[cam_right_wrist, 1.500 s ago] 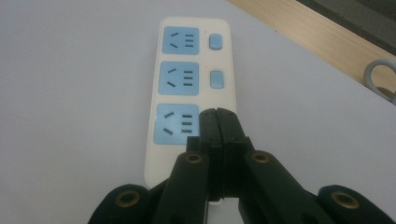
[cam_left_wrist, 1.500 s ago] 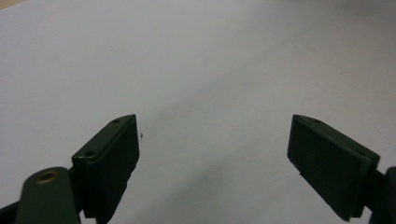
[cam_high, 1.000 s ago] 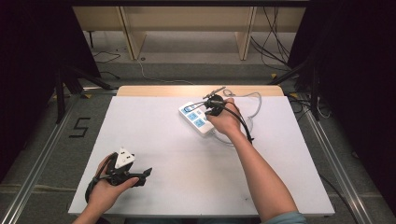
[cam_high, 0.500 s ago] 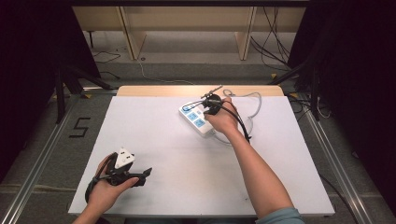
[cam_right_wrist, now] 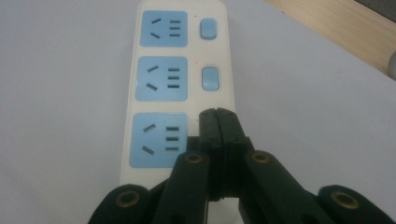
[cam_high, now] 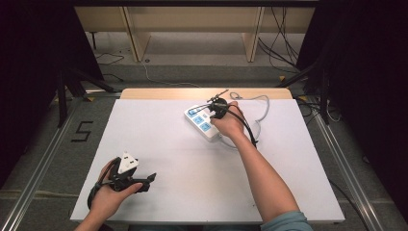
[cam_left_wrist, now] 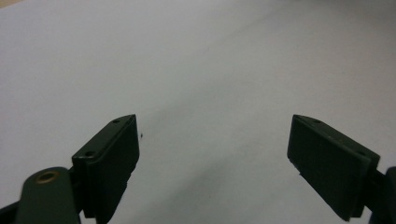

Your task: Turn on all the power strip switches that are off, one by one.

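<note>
White three-socket power strip with blue faces (cam_right_wrist: 175, 88): far tabletop (cam_high: 159, 139). Right gripper (cam_right_wrist: 218, 122): jaws closed together, empty, over nearest switch; risk: slipping off sideways. Left gripper (cam_left_wrist: 212, 154): jaws wide apart, empty.

A white worktop (cam_high: 173, 159) with a strip of bare wood (cam_high: 159, 93) along its far edge stands on a grey floor (cam_high: 43, 159), where a black number 5 (cam_high: 82, 131) is marked at the left. Behind the worktop is a light wooden shelf unit (cam_high: 192, 19), and some loose cables (cam_high: 279, 43) lie on the floor near it. Metal rails (cam_high: 337, 159) run along both sides of the worktop.
</note>
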Demonstrator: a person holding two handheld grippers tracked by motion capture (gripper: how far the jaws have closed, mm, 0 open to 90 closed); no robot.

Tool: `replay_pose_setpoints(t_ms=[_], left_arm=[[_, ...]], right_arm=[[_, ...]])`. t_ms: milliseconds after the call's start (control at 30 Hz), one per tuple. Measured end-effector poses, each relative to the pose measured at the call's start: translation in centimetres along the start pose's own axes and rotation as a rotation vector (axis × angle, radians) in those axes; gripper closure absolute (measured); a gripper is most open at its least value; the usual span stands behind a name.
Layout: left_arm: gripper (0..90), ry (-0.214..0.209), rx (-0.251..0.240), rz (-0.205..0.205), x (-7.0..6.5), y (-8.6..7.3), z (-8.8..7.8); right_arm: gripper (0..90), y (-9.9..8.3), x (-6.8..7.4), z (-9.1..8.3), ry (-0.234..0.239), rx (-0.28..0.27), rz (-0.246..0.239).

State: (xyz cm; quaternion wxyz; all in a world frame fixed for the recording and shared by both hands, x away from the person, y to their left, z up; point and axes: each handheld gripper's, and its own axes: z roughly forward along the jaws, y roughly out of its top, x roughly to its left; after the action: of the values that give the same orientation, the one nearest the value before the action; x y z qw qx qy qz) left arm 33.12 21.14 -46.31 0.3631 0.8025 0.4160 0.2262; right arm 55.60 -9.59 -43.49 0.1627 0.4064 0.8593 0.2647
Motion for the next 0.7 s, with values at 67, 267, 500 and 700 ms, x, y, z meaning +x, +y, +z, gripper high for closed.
replay_pose_setpoints(t_ms=[67, 267, 500, 700], left_arm=[[16.4, 0.000, 0.000, 0.000, 0.00, -0.01, 0.00], [16.5, 0.000, 0.000, 0.000, 0.03, -0.01, 0.00], [16.4, -0.001, 0.000, -0.001, 0.05, -0.01, 0.00], [16.4, -0.001, -0.001, -0.001, 0.08, -0.01, -0.03]], right_arm=[[90.0, 0.00, -0.03, 0.15, -0.004, 0.001, 0.007], [90.0, -0.06, -0.05, 0.58, -0.003, 0.008, 0.006], [90.0, 0.12, -0.10, 0.82, -0.003, 0.019, 0.000], [90.0, 0.08, -0.12, 1.05, -0.001, 0.026, 0.003]])
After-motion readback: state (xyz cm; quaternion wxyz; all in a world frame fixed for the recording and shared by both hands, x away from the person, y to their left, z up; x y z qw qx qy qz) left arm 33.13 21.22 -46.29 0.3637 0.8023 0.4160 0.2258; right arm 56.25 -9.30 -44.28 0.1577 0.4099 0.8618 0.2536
